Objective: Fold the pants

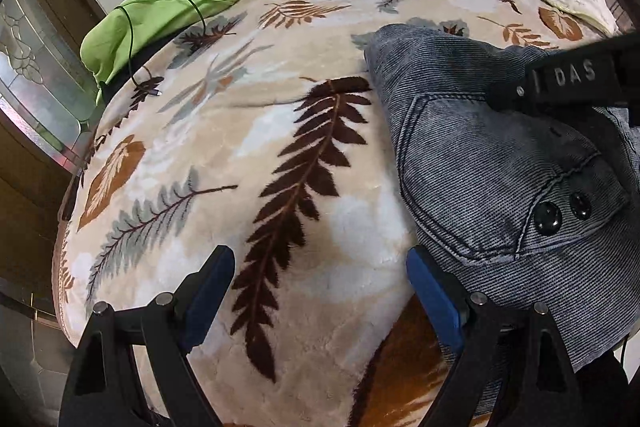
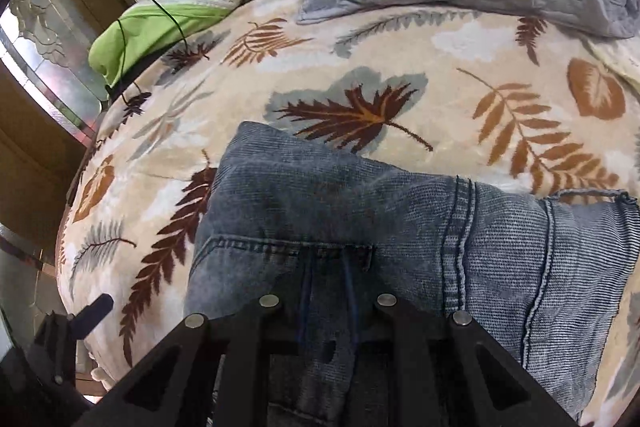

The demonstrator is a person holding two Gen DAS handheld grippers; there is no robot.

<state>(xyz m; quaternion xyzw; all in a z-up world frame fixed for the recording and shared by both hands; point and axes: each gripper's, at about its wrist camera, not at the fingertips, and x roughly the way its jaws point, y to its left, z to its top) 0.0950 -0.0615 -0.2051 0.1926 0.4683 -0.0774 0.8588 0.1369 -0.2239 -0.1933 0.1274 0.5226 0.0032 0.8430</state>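
Blue jeans (image 2: 320, 195) lie bunched, hardly folded; right gripper (image 2: 328, 307) pinches them tight, left gripper (image 1: 320, 291) gapes empty.

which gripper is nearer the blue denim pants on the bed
Right. The right gripper is shut on the blue denim pants, pinching a fold. The left gripper is open beside them over the leaf-print blanket, its right finger at the denim's edge.
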